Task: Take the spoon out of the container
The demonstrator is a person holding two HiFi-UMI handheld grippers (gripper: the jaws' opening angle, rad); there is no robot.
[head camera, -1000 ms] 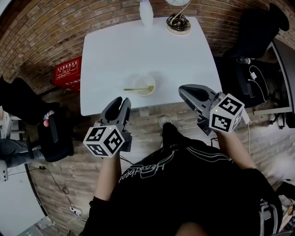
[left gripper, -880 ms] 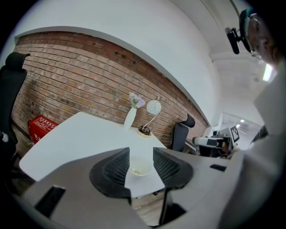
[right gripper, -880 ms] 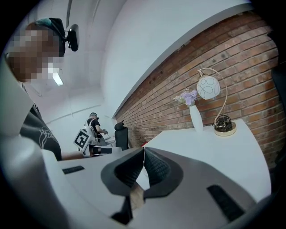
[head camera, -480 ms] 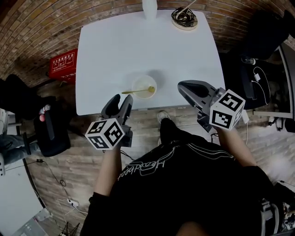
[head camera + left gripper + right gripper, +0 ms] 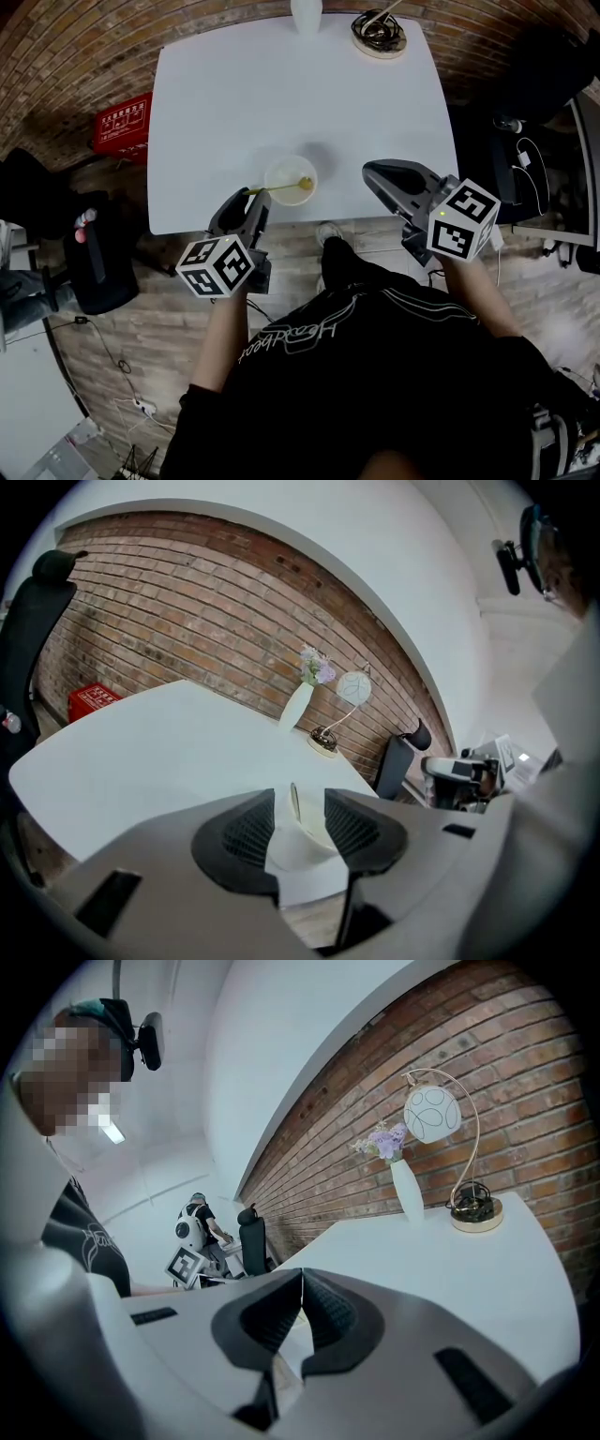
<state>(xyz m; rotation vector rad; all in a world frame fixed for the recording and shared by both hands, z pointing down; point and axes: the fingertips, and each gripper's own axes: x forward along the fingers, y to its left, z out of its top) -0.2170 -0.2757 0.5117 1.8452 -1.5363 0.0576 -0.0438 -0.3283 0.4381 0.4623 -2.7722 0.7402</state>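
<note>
Movement since a second ago: the left claw has reached the near edge of the tabletop, its jaws wider than before but now closing, the spoon handle between them unpinched, while the right claw stays pressed together. The spoon lies in the container, its handle tip hidden behind the left claw. The white tabletop stands against a brick wall, a red crate beside it.
</note>
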